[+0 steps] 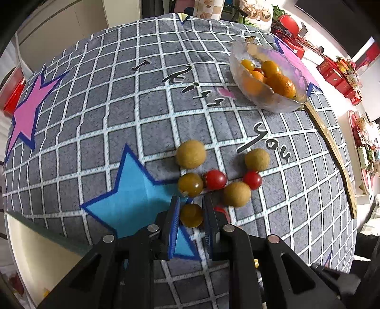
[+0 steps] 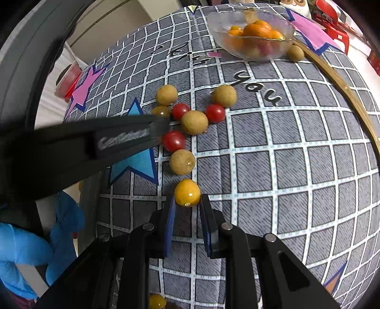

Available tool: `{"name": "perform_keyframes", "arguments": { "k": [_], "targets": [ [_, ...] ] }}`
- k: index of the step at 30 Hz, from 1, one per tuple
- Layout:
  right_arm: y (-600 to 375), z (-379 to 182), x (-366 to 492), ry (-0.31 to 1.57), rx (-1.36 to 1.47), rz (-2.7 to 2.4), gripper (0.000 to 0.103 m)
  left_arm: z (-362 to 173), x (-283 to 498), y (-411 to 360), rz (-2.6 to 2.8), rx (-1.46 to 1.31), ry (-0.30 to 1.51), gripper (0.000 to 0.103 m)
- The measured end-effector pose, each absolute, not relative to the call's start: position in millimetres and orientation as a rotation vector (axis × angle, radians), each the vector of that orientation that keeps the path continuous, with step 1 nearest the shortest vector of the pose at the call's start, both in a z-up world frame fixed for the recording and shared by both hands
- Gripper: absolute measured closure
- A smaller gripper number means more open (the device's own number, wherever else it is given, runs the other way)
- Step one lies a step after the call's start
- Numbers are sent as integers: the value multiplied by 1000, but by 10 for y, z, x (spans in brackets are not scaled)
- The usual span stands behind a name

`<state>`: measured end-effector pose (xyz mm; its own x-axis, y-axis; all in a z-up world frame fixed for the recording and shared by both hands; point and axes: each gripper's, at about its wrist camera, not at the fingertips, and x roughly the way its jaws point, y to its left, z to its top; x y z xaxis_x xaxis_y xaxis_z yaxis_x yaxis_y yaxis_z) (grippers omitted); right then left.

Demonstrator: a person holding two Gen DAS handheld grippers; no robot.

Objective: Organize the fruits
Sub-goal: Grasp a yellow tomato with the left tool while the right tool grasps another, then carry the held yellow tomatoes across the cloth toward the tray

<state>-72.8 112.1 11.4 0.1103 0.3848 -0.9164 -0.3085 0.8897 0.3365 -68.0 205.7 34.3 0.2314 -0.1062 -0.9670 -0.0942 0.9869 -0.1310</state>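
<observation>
My left gripper [image 1: 192, 202] is shut on a small olive-yellow tomato [image 1: 191, 215] just above the grey checked cloth [image 1: 106, 154]. Loose fruit lies right ahead: three tan longans [image 1: 190, 154], two red cherry tomatoes [image 1: 215, 180] and another olive-yellow tomato [image 1: 190, 184]. My right gripper [image 2: 187, 197] is shut on a bright yellow tomato [image 2: 187, 192] at its fingertips. Beyond it lie a longan [image 2: 182, 162] and a red tomato [image 2: 173, 141]. The left gripper [image 2: 163, 129] reaches in from the left there. A glass bowl [image 1: 296, 71] [image 2: 218, 21] of orange fruit stands at the far right.
A thin wooden strip [image 1: 332, 152] [image 2: 344, 90] curves along the cloth's right side. One longan [image 2: 295, 52] rests beside the bowl. A blue-gloved hand [image 2: 23, 249] is at lower left. Red boxes [image 1: 337, 71] stand beyond the table. Another yellow fruit [image 2: 156, 301] lies near the front edge.
</observation>
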Motion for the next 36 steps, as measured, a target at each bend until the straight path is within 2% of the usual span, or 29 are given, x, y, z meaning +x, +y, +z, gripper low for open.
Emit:
{"name": "perform_keyframes", "arguments": {
  "k": [9, 21, 36],
  "targets": [
    [866, 172, -747, 1397, 87, 498, 80, 443, -983, 2233, -18, -217, 1336, 83],
    [587, 495, -1253, 1414, 51, 508, 80, 761, -1462, 2566, 3, -257, 1291, 83],
    [1241, 806, -1398, 1394, -40, 614, 80, 971, -1901, 3314, 127, -298, 1244, 83]
  ]
}}
